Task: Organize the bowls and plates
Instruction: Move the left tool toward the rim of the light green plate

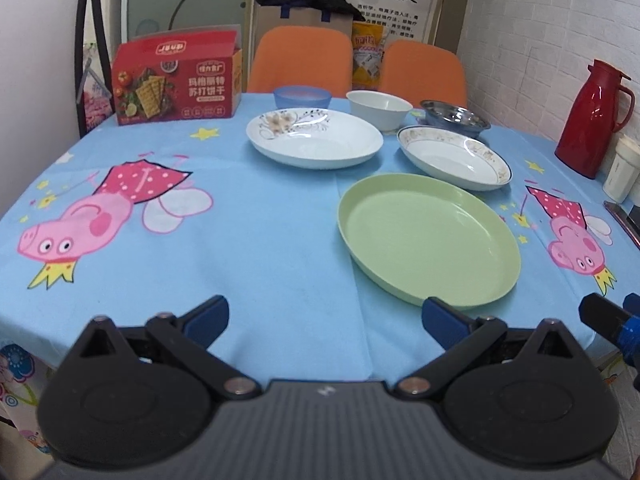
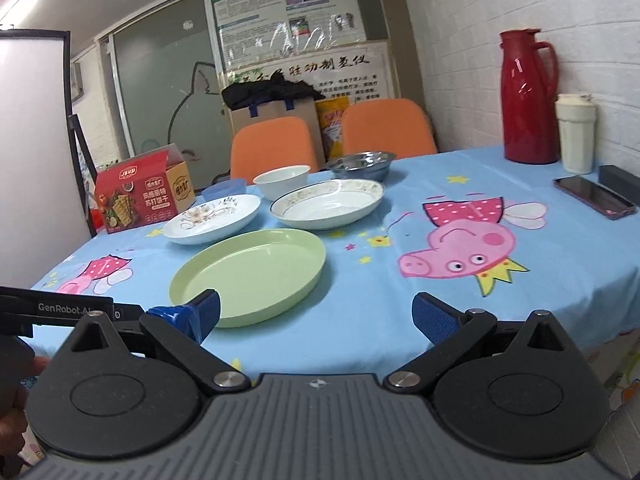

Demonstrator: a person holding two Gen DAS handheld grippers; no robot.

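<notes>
A green plate (image 1: 430, 238) (image 2: 250, 270) lies nearest on the blue tablecloth. Behind it are a white floral plate (image 1: 314, 138) (image 2: 212, 218) and a gold-rimmed deep plate (image 1: 454, 156) (image 2: 326, 204). Further back stand a blue plastic bowl (image 1: 302, 97) (image 2: 224, 189), a white bowl (image 1: 378, 109) (image 2: 282, 181) and a steel bowl (image 1: 454, 117) (image 2: 360, 164). My left gripper (image 1: 326, 318) is open and empty at the table's near edge, its right finger just before the green plate. My right gripper (image 2: 316, 314) is open and empty, to the right of the green plate.
A red cracker box (image 1: 176, 80) (image 2: 144, 196) stands back left. A red thermos (image 1: 592, 120) (image 2: 528, 98), a white cup (image 2: 576, 134) and a phone (image 2: 594, 196) are at the right by the wall. Two orange chairs (image 1: 304, 60) stand behind the table.
</notes>
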